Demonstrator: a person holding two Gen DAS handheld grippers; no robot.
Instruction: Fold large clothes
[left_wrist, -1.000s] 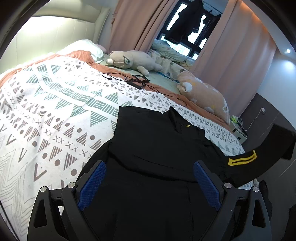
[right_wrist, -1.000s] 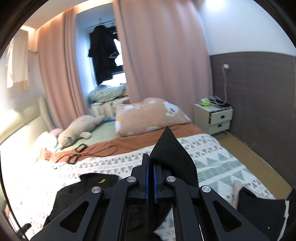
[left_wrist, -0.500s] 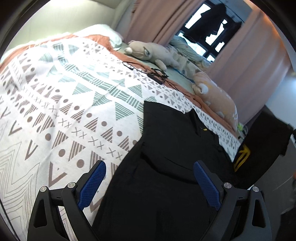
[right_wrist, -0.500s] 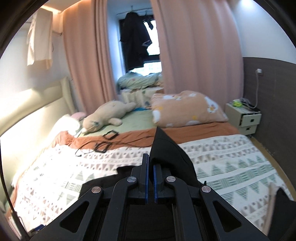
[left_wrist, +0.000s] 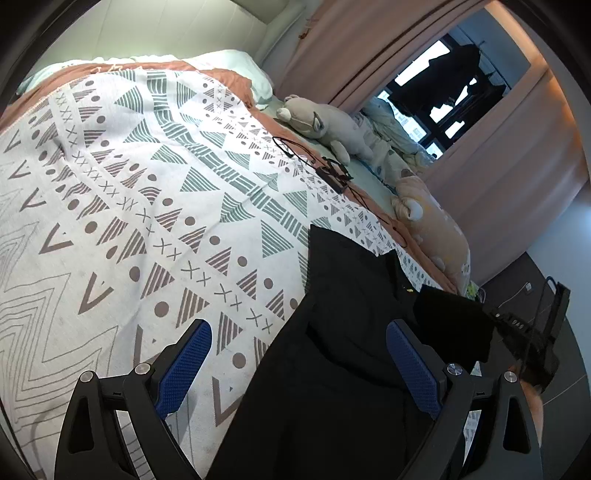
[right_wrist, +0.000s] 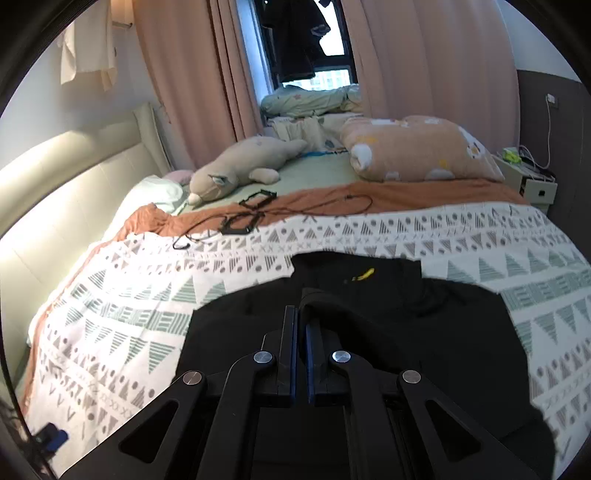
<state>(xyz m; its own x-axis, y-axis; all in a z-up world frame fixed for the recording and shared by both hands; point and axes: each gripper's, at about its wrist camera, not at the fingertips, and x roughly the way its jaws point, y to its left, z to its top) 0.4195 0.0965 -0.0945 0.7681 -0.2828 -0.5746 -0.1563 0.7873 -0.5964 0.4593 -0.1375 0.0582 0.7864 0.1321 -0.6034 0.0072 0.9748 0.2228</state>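
Observation:
A black garment (left_wrist: 343, 332) lies spread on the patterned bedspread (left_wrist: 129, 206), collar with a yellow label (right_wrist: 364, 275) toward the pillows. My left gripper (left_wrist: 299, 365) hovers open over the garment's left edge; one blue pad is above the bedspread, the other above the black cloth, nothing between them. My right gripper (right_wrist: 301, 312) is shut on a fold of the black sleeve (right_wrist: 325, 301), low over the garment's chest. In the left wrist view the right gripper (left_wrist: 495, 317) comes in from the right with the sleeve (left_wrist: 454, 321) hanging from it.
A grey plush toy (right_wrist: 240, 173) and a peach pillow (right_wrist: 421, 151) lie at the far side of the bed. Black cables and frames (right_wrist: 247, 218) rest on the orange sheet. A nightstand (right_wrist: 532, 184) stands at the right, the padded headboard (right_wrist: 74, 173) at the left.
The right gripper has swung down and toward the bed's middle, carrying the sleeve from beside the bed onto the garment's body. The left gripper has shifted toward the garment's left edge and rolled.

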